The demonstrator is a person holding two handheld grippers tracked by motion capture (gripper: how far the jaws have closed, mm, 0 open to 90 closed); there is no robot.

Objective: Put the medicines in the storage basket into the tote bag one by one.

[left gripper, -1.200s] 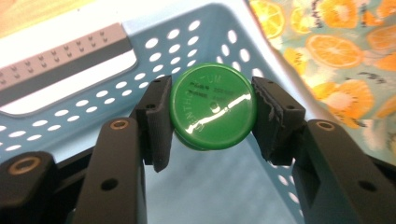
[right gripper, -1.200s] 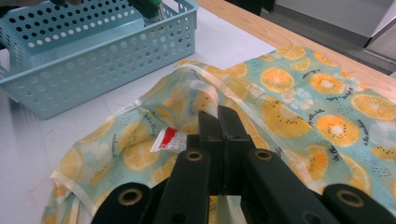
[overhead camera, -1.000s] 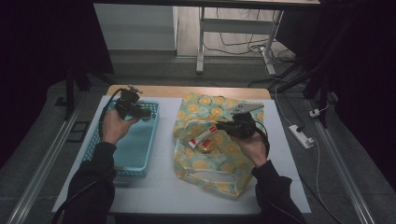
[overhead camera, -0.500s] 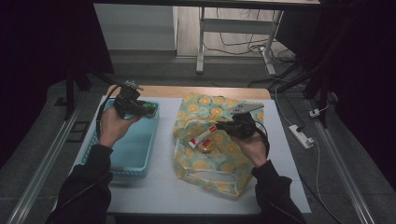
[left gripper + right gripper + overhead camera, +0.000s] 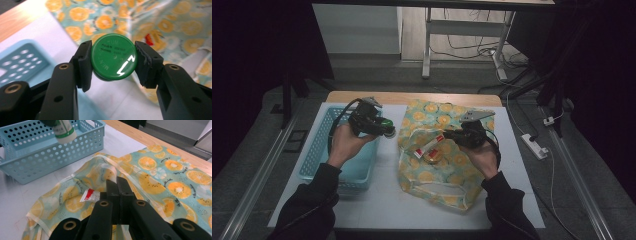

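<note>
The left gripper's [image 5: 113, 62] fingers [image 5: 83, 63] were clamped on either side of a green-capped bottle [image 5: 113, 58], squeezing it just under the cap so that the flat round top faced back along the fingers. That sideways pinch looked deliberate to me: gripping a round body across its width keeps it from rolling out, and it left the bottle's far end free to go down first. From above, the bottle [image 5: 384, 127] hung in the air over the near right edge of the blue basket [image 5: 319, 150], between the basket and the fruit-print bag [image 5: 432, 175], neither resting on anything nor touching the tabletop [image 5: 382, 200].

The right gripper's [image 5: 117, 182] fingers [image 5: 111, 186] were pressed tight together, and it seemed to me they had a fold of the bag's cloth pinched between them, though the fabric at the tips was hard to make out. Holding the upper layer that way would keep the mouth of the bag open and stop the limp cloth from sliding. Just beside those tips lay a red-and-white tube [image 5: 90, 195], and a round tin [image 5: 432, 156] sat next to it in the opening.

The bag itself lay flat on the tabletop to the right of the basket, handles towards the person.
</note>
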